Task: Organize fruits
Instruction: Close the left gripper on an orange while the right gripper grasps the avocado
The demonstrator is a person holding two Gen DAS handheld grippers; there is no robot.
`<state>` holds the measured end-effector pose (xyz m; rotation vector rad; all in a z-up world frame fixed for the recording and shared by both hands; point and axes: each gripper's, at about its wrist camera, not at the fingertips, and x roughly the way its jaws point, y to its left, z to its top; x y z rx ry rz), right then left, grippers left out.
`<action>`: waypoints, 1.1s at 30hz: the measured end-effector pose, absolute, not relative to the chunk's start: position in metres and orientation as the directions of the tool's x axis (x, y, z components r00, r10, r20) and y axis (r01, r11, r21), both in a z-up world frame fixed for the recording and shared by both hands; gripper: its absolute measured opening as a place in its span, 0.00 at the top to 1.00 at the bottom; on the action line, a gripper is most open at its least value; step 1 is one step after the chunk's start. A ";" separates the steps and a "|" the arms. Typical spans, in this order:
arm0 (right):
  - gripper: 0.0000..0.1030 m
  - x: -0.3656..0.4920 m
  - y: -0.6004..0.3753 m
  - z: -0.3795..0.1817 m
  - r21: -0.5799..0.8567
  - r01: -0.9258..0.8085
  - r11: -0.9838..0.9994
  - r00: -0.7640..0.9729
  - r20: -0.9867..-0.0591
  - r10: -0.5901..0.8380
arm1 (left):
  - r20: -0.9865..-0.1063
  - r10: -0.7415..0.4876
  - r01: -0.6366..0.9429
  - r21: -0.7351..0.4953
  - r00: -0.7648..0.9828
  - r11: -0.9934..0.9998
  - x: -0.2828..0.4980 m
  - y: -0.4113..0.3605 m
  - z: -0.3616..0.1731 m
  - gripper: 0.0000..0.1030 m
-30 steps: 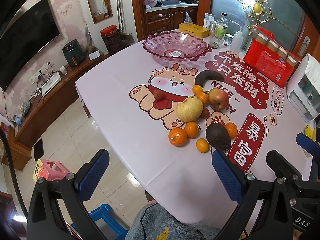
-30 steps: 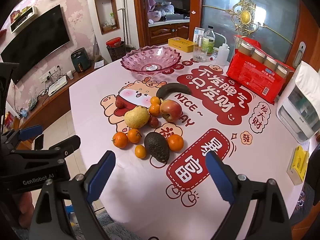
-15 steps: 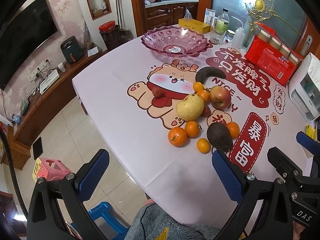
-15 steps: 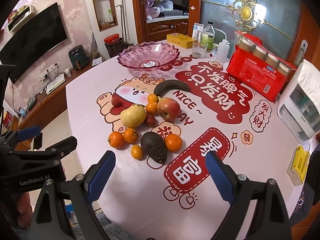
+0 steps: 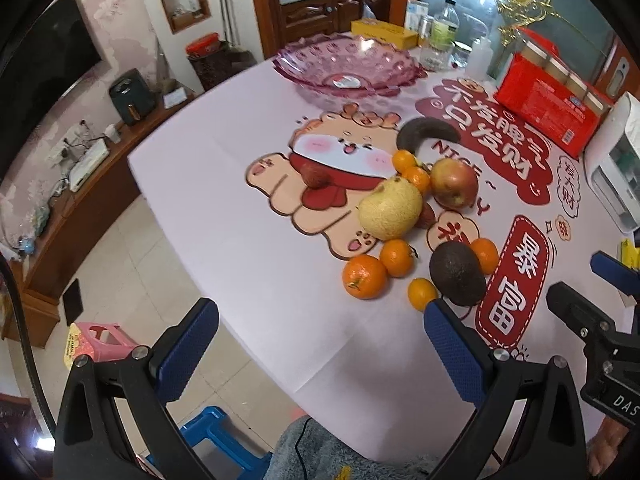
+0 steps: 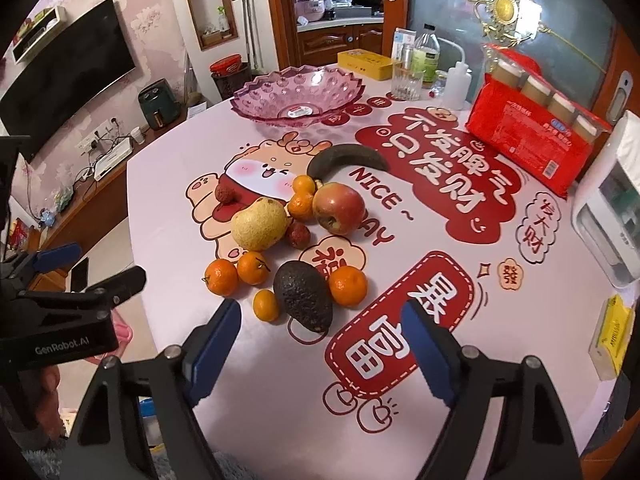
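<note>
The fruit sits in a loose heap on the middle of the worktop [image 6: 248,364], on a cloth printed with a cartoon animal and red characters. Nearest the tongs lies a dark avocado [image 6: 303,295], with a small orange [image 6: 266,305] touching its left side and a larger orange [image 6: 348,285] just to its right. Left of these, two more oranges [image 6: 236,274] sit side by side. Behind them is a yellow pear [image 6: 259,224], a red lychee [image 6: 297,234] tucked against it, then a red apple [image 6: 339,208] with two small oranges [image 6: 302,196] stacked at its left. A blackened banana [image 6: 347,162] curves behind the apple, and a lone lychee [image 6: 224,193] rests apart on the cartoon face. The pink bowl [image 6: 298,96] stands farther back, well apart from the heap, with only a label inside it.

The right tongs [image 6: 322,342] hang over the cloth just short of the avocado; their jaws are closing, with nothing between them and no pad touching fruit. The left tongs [image 5: 320,344] are released and wide, holding nothing, poised over the worktop's near edge, the right-hand pad close to the avocado in that view

At the back and right stand a red pack of jars [image 6: 536,136], a bottle [image 6: 426,58], a glass [image 6: 407,80] and a white appliance [image 6: 612,208]
</note>
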<state>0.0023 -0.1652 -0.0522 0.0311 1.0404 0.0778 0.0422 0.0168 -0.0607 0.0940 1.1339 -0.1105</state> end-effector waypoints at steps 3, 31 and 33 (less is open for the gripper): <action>0.20 0.009 -0.164 -0.062 0.047 -0.060 0.997 0.498 -0.864 0.071 | -0.913 -0.078 0.176 -0.007 0.401 0.984 0.047 0.014 -0.076 0.01; 0.42 0.066 -0.154 -0.157 0.165 -0.107 0.980 0.314 -0.930 0.191 | -0.960 -0.201 0.172 -0.168 0.193 0.971 0.103 0.003 -0.177 0.33; 0.42 0.067 -0.153 -0.159 0.161 -0.108 0.981 0.311 -0.932 0.188 | -0.961 -0.204 0.172 -0.172 0.188 0.970 0.104 0.002 -0.178 0.36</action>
